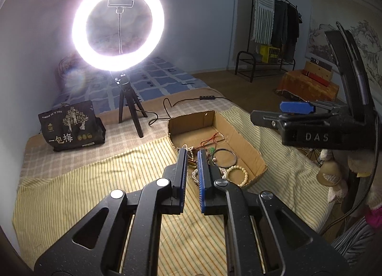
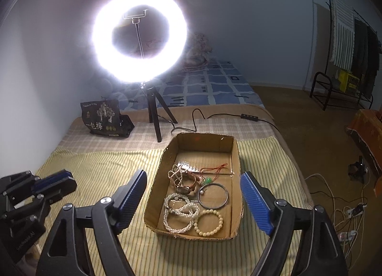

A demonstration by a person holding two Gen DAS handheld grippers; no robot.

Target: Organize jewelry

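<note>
Striped yellow cloth (image 1: 78, 194) covers the near end of the bed in the left wrist view, with a checked beige blanket (image 1: 71, 154) past it and a blue patterned sheet (image 1: 157, 80) further back. The left claw (image 1: 192, 154) has its blue pads a narrow gap apart, nothing between them, hovering over the near corner of the cardboard box (image 1: 246, 149) that holds the jewelry. A ring light (image 1: 118, 25) on a small tripod glares beside a dark bag (image 1: 71, 125) printed with white Chinese characters. Only this view shows a landscape painting (image 1: 358, 44) on the far wall, and the right tool's black body with the raised letters "DAS". A clothes rack (image 1: 274, 25) stands behind on the brown floor

From the right wrist view, the right claw (image 2: 193, 186) stands wide apart and empty, its pads flanking the box (image 2: 235, 156) from above. Here the contents lie plain: pearl strands (image 2: 179, 216), a cream bead bracelet (image 2: 210, 222), a dark bangle (image 2: 213, 196), a watch (image 2: 185, 188), a red cord (image 2: 212, 168). White cables and a power strip (image 2: 351, 211) trail on the floor, seen only here. The left claw (image 2: 55, 180) sits at the left edge
</note>
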